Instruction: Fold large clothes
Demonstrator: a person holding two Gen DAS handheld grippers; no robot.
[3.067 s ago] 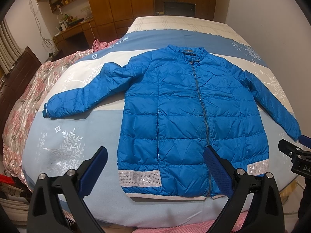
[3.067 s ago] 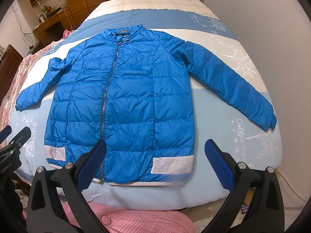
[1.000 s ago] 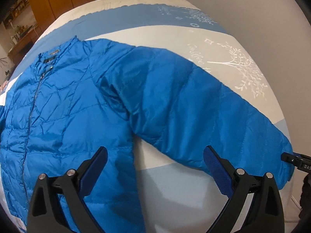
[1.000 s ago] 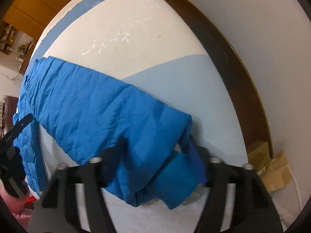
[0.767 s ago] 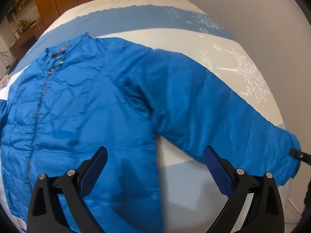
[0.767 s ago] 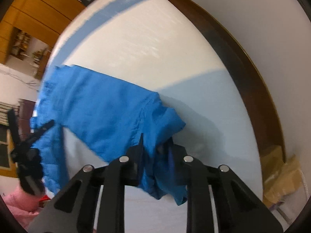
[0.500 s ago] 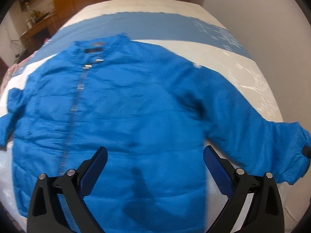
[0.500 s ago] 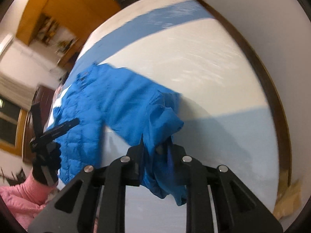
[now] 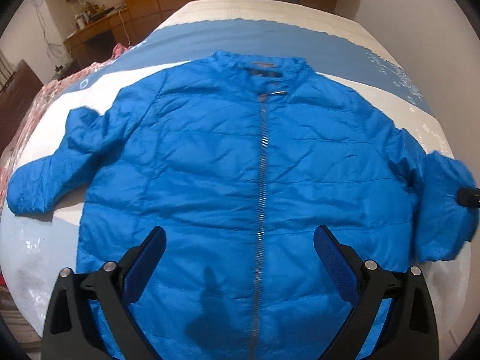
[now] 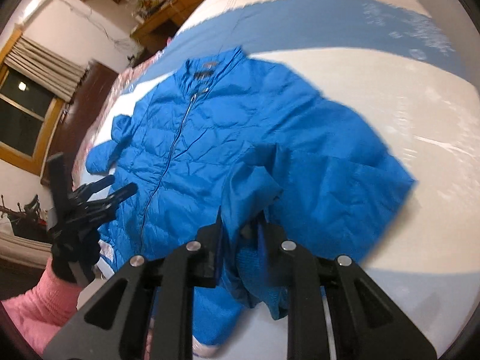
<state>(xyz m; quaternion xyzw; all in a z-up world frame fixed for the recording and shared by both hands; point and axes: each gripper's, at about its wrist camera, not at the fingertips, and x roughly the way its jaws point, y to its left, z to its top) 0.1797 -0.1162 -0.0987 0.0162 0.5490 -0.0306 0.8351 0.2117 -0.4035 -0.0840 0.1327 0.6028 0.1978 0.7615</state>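
Observation:
A blue puffer jacket (image 9: 240, 165) lies face up, zipped, on the bed, its collar towards the far end. My left gripper (image 9: 240, 240) hovers open over the lower front of the jacket, nothing between its blue pads. My right gripper (image 10: 240, 228) is shut on the cuff (image 10: 255, 198) of the jacket's right-hand sleeve, which is lifted and drawn in over the body. In the left wrist view that sleeve (image 9: 441, 204) bunches at the right edge, where the tip of the right gripper (image 9: 468, 196) shows. The other sleeve (image 9: 51, 165) lies spread out at the left.
The bed's cover (image 9: 390, 69) is blue and white. A pink floral quilt (image 9: 27, 114) lies along the left side. Wooden cupboards and a desk (image 9: 99, 33) stand beyond the bed. A white wall (image 9: 420, 15) runs along the right. A gloved hand with a pink sleeve (image 10: 45, 294) holds the left gripper.
The right gripper closed on the sleeve's cuff, lifted it and carried it left, in over the jacket. The left gripper swung left from over the sleeve to above the jacket's zipper, staying open.

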